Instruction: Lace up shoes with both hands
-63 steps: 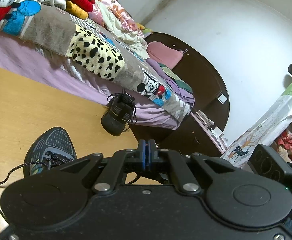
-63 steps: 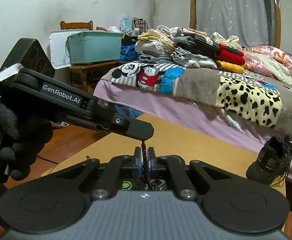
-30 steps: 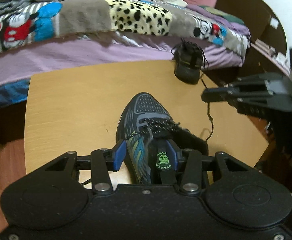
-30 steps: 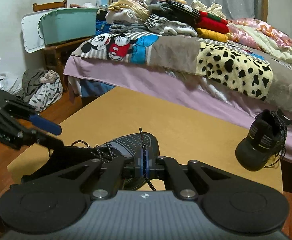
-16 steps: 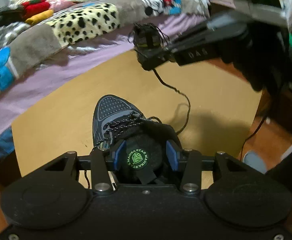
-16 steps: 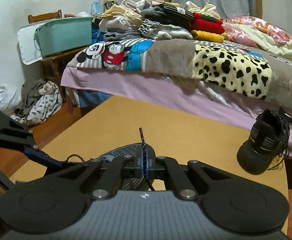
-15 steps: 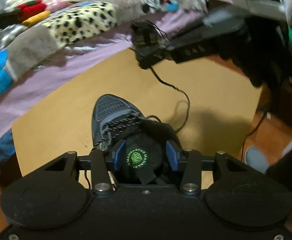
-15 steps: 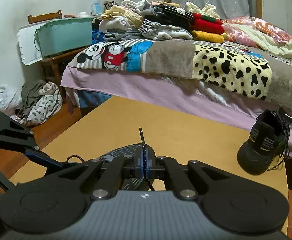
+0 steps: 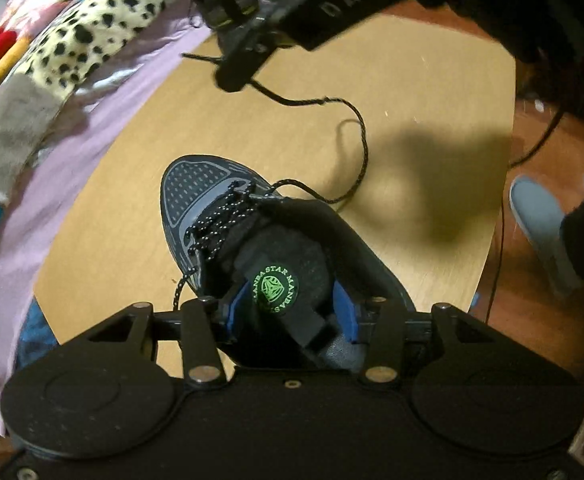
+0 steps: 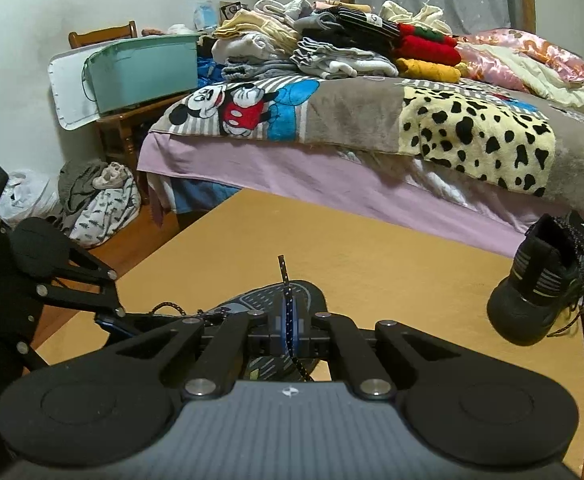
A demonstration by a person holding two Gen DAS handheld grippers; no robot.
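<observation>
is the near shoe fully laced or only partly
Only partly. On the near shoe the lace crosses just the lower eyelets; its loose end runs off to the shut right gripper.

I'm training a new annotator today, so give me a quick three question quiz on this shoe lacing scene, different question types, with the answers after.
1. True or false: the right gripper is shut on the shoelace.
2. What straddles the tongue of the near shoe? A) left gripper B) right gripper C) nothing
3. Fill in: the second shoe rests against the ___.

Key: 1 true. 2 A. 3 bed.
</observation>
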